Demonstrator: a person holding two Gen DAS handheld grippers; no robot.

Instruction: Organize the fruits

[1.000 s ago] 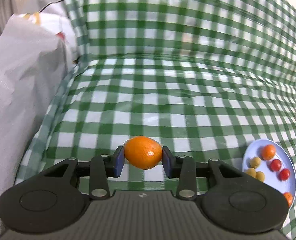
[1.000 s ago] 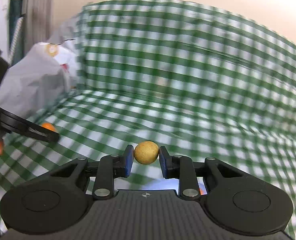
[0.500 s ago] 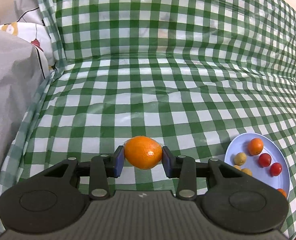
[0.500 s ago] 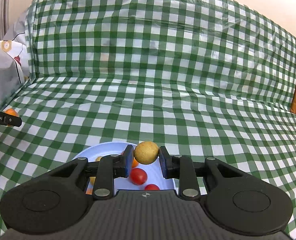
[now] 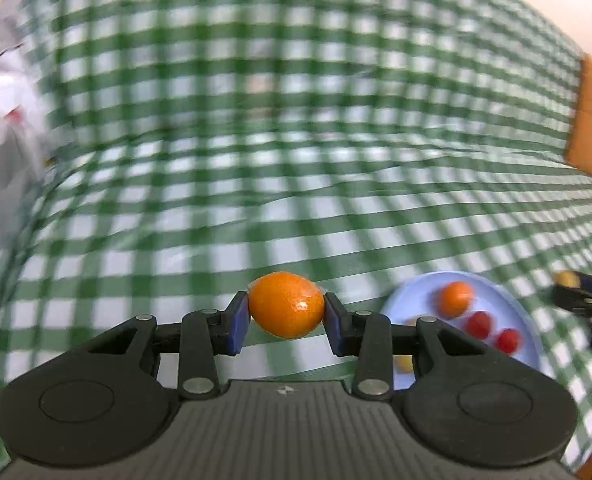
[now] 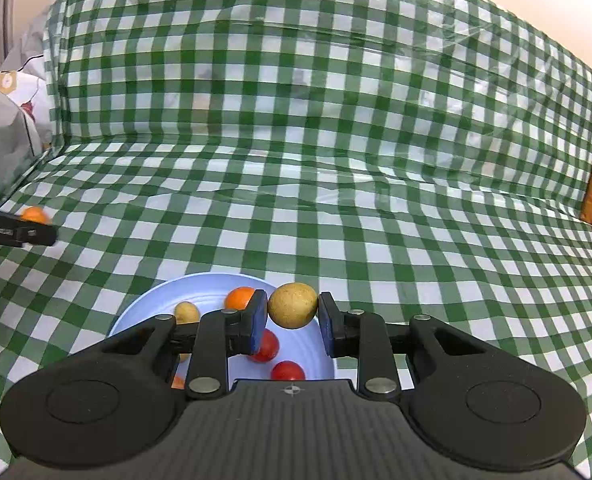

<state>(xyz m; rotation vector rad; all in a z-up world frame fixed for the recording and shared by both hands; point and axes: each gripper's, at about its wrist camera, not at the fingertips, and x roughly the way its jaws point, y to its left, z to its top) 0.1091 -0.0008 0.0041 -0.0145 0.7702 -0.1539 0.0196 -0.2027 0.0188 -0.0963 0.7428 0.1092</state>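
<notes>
Right now I have an orange fruit (image 5: 285, 305) clamped between the pads of my left hand-held gripper (image 5: 286, 316), held above the green-checked surface (image 5: 255, 184) just left of the pale blue plate (image 5: 524, 320). My right hand-held gripper (image 6: 291, 318) grips a tan round fruit (image 6: 292, 305) over that plate (image 6: 143, 312), where red tomatoes (image 6: 287, 370), another orange fruit (image 6: 239, 297) and a tan one (image 6: 186, 312) lie.

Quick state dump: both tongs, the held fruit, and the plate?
left tongs: shut on orange fruit, off the plate
right tongs: shut on tan fruit, over the plate
blue plate: flat on checked cloth, several small fruits in it
</notes>
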